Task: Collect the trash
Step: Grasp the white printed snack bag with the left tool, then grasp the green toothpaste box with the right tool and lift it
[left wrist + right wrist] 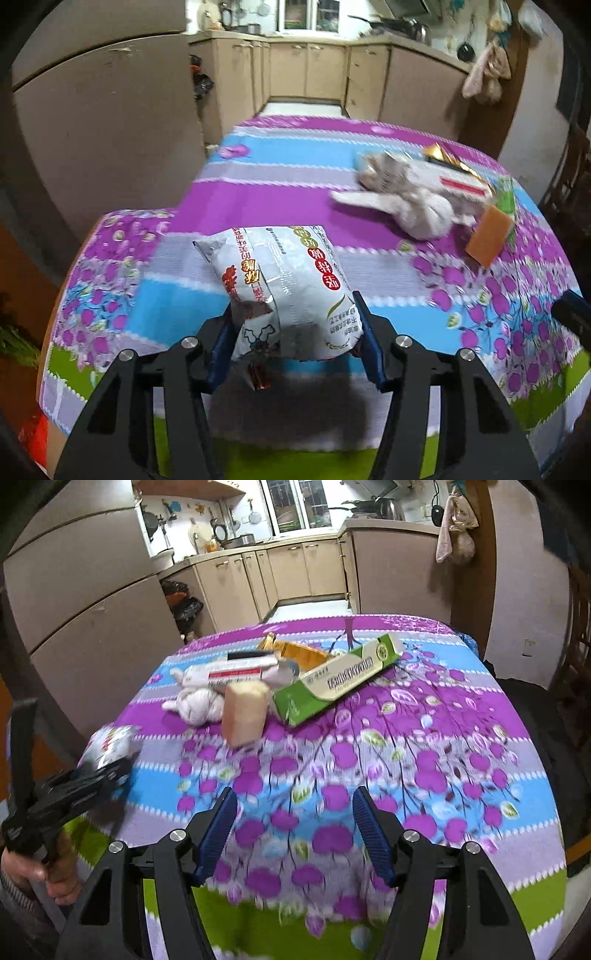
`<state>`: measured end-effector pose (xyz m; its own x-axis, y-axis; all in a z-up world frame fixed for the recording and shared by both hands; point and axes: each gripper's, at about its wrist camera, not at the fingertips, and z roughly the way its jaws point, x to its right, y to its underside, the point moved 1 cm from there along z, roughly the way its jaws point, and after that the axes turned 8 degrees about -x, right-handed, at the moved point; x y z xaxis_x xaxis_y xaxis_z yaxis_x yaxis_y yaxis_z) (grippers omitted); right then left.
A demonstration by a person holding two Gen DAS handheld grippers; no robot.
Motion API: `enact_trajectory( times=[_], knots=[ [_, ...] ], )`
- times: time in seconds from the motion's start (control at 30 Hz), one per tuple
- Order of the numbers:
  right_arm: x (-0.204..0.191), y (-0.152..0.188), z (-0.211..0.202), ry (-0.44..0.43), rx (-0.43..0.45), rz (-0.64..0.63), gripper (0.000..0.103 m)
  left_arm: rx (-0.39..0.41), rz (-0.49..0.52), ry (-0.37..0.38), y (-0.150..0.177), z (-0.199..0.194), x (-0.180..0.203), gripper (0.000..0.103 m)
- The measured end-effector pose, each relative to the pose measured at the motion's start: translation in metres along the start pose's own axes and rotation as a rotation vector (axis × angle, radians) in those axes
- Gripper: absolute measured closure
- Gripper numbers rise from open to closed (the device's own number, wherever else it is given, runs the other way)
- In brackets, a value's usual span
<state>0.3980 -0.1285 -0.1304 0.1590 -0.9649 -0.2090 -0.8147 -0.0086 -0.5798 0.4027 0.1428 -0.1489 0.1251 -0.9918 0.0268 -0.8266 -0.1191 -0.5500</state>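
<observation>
silver snack bag caught only at its tail, with the rest of the trash waiting

foil-like and puffy, the snack bag lay at the near edge of the table, on the flowered cloth, and its lower end sat between the blue pads of the left gripper. the pads seemed to touch both sides of the bag, so i judged the tongs were pinching it, though lightly and only on the end part. the risk was that such a smooth, air-filled bag could slip out or swing when lifted, because most of it stuck out beyond the pads. a small dark red wrapper lay just under the bag and could be forgotten or pushed off the edge.

the right gripper hung over the cloth with its tongs spread and nothing between them. further back were the green carton, the orange sponge, the crumpled tissue and the white tube, all touching or overlapping. taking one of them could drag its neighbours, and the carton, which rested tilted on the others, could slide
</observation>
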Motion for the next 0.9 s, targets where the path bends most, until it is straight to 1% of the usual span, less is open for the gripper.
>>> enact_trajectory(
  times=[0.03,0.07,0.13,0.17,0.2,0.23,0.3,0.33,0.4,0.47,0.53,0.6,0.67,0.7,0.8,0.83,0.9],
  knots=[
    [0.004,-0.007,0.003,-0.007,0.009,0.029,0.037,0.009,-0.007,-0.004,0.0,0.0,-0.004,0.049],
    [0.011,-0.018,0.008,-0.024,0.02,0.089,0.037,0.008,-0.013,-0.005,-0.001,0.003,-0.007,0.049],
    [0.021,-0.034,0.016,-0.061,0.022,0.17,0.037,-0.026,-0.026,0.0,0.0,0.014,-0.012,0.049],
    [0.027,-0.043,0.023,-0.096,0.02,0.221,0.037,-0.032,-0.033,0.013,0.0,0.015,-0.014,0.049],
    [0.032,-0.05,0.029,-0.114,0.021,0.271,0.037,-0.019,-0.043,0.026,-0.001,0.014,-0.017,0.049],
    [0.037,-0.056,0.034,-0.125,0.025,0.32,0.037,-0.026,-0.048,0.033,-0.001,0.015,-0.019,0.049],
    [0.045,-0.068,0.049,-0.175,0.023,0.427,0.037,-0.026,-0.048,0.037,-0.001,0.015,-0.018,0.049],
    [0.046,-0.073,0.057,-0.182,0.019,0.461,0.037,-0.026,-0.045,0.038,-0.001,0.015,-0.018,0.049],
    [0.045,-0.081,0.069,-0.182,0.014,0.482,0.038,-0.026,-0.045,0.044,-0.001,0.015,-0.018,0.049],
    [0.046,-0.084,0.077,-0.191,0.03,0.523,0.039,-0.024,-0.049,0.053,-0.001,0.014,-0.02,0.049],
    [0.043,-0.088,0.08,-0.178,0.024,0.528,0.043,-0.024,-0.049,0.057,-0.001,0.015,-0.021,0.048],
    [0.044,-0.086,0.082,-0.148,0.008,0.552,0.047,-0.025,-0.046,0.052,-0.001,0.015,-0.02,0.048],
    [0.049,-0.078,0.079,-0.154,0.012,0.623,0.047,-0.024,-0.048,0.056,-0.001,0.014,-0.02,0.048],
    [0.051,-0.075,0.077,-0.137,0.02,0.641,0.047,-0.024,-0.049,0.058,-0.001,0.014,-0.02,0.048],
    [0.048,-0.074,0.08,-0.08,-0.002,0.607,0.047,-0.025,-0.046,0.052,-0.001,0.015,-0.02,0.048],
    [0.047,-0.074,0.082,-0.086,0.006,0.602,0.047,-0.025,-0.046,0.051,-0.001,0.015,-0.02,0.048],
    [0.04,-0.077,0.084,-0.057,0.018,0.567,0.047,-0.025,-0.047,0.051,-0.001,0.014,-0.02,0.047]
  ],
)
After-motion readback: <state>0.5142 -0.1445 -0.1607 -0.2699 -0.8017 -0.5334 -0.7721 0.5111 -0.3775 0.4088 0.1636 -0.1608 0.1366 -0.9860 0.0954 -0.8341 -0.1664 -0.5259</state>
